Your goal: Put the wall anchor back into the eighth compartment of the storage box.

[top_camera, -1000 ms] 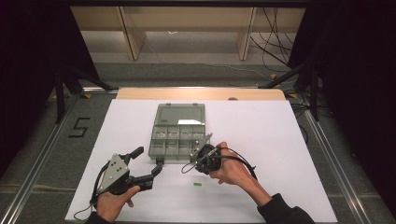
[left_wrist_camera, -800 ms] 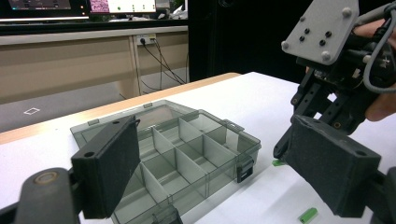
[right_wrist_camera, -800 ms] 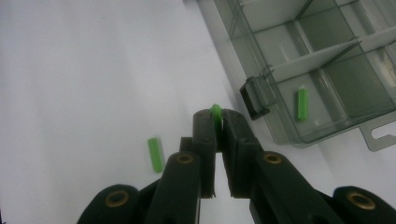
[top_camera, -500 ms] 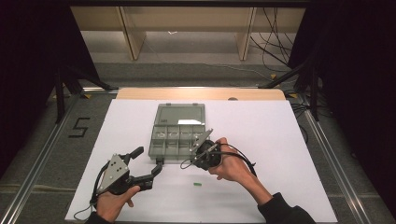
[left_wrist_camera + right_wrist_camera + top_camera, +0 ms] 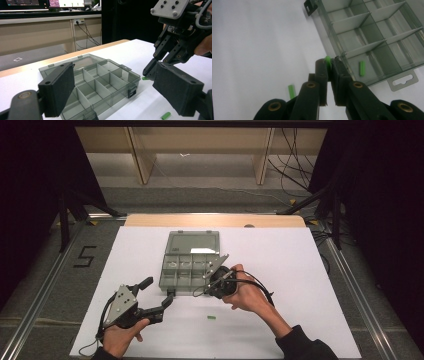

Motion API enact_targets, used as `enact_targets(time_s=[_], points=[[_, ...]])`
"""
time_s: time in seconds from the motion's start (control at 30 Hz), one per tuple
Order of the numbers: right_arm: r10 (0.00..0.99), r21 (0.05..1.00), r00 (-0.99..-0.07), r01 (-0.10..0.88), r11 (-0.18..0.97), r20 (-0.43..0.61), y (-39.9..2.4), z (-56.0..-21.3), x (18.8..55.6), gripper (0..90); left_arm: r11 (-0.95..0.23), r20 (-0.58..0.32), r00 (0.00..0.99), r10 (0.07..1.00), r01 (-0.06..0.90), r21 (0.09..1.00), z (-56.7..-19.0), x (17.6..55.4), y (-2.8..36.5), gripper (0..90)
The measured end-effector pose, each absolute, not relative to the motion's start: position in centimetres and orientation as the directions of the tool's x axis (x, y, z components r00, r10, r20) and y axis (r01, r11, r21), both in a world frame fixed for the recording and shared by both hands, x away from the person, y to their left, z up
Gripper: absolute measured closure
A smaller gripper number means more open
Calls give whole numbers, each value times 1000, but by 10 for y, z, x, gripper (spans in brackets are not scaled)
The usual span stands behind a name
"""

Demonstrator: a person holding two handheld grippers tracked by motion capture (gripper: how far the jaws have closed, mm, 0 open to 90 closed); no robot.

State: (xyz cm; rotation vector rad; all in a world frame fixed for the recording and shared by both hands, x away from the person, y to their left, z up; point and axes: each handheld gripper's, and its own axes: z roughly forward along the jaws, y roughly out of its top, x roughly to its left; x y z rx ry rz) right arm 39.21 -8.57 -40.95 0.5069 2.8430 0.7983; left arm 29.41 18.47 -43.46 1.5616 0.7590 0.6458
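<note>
White table (image 5: 320,270) bears a grey compartment box (image 5: 190,265), dark surroundings.

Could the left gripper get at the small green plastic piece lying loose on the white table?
Probably yes: the left gripper has its jaws open, and the small green plastic piece lies on bare white table with nothing between them.

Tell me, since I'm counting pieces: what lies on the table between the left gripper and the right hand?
One small green piece lies loose on the white table between the left gripper and the right hand, as the high view shows.
</note>
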Motion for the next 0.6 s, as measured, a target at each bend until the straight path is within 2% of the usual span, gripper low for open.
enact_targets(time_s=[0.6], points=[[390, 566, -919, 293, 771, -55, -87, -396, 409, 845, -62, -19, 630, 776, 106, 992, -435, 294, 184, 165]])
